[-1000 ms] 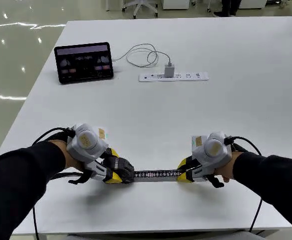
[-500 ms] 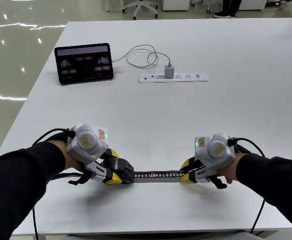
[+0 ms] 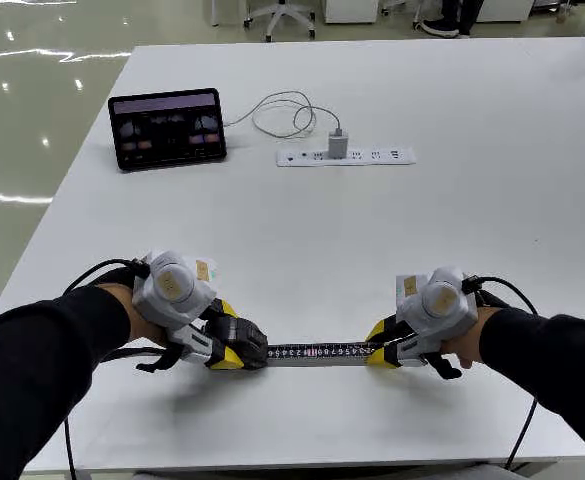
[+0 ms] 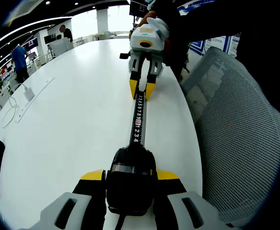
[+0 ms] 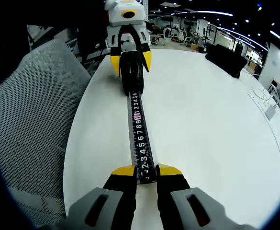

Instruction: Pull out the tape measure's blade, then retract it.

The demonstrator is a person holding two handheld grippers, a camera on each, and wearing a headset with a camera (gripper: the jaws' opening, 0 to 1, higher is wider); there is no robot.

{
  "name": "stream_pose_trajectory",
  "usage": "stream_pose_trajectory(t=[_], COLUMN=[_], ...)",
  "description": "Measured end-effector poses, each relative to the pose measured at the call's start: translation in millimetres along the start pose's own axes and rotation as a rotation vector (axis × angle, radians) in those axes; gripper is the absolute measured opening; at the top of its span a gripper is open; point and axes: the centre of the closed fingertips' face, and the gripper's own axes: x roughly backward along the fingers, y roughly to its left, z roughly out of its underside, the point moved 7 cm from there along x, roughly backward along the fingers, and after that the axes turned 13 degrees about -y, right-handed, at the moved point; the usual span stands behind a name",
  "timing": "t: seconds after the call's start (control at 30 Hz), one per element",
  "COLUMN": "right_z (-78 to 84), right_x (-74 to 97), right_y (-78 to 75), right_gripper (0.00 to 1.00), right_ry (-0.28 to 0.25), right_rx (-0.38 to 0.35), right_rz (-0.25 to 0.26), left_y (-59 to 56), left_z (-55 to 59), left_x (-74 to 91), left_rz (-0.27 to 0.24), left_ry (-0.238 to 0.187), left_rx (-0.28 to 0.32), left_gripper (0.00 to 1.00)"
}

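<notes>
The black tape measure case [image 3: 240, 343] [image 4: 131, 179] rests near the table's front edge, held between the yellow-tipped jaws of my left gripper [image 3: 228, 345] [image 4: 130, 175]. Its numbered blade [image 3: 317, 351] [image 4: 137, 119] [image 5: 139, 134] stretches flat along the table to the right. My right gripper [image 3: 376, 345] [image 5: 146, 173] is shut on the blade's end. Each gripper view faces the other gripper: the right gripper [image 4: 142, 88] in the left gripper view, the left gripper [image 5: 130, 64] with the case [image 5: 131, 74] in the right gripper view.
A dark tablet [image 3: 167, 126] stands at the back left of the white table [image 3: 452, 230]. A white power strip [image 3: 347, 155] with a plugged charger and looped cable [image 3: 282, 108] lies behind the middle. A grey mesh chair back [image 4: 230, 134] [image 5: 34, 124] sits at the table's front edge.
My right gripper has drawn the blade's end farther right, so more blade lies out of the case. The left gripper and case have stayed in place.
</notes>
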Motion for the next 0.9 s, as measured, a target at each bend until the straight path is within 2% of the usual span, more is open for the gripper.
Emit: stream_pose_trajectory(t=[0.9], right_z=[13.4], right_x=[19.4], right_y=[-3.6], right_gripper=[0.11], right_ry=[0.011], right_rx=[-0.013], right_rz=[0.013], left_y=[-0.5], left_z=[-0.1], left_x=[0.0], left_rz=[-0.010], left_ry=[-0.004], left_rx=[0.007], left_gripper=[0.34])
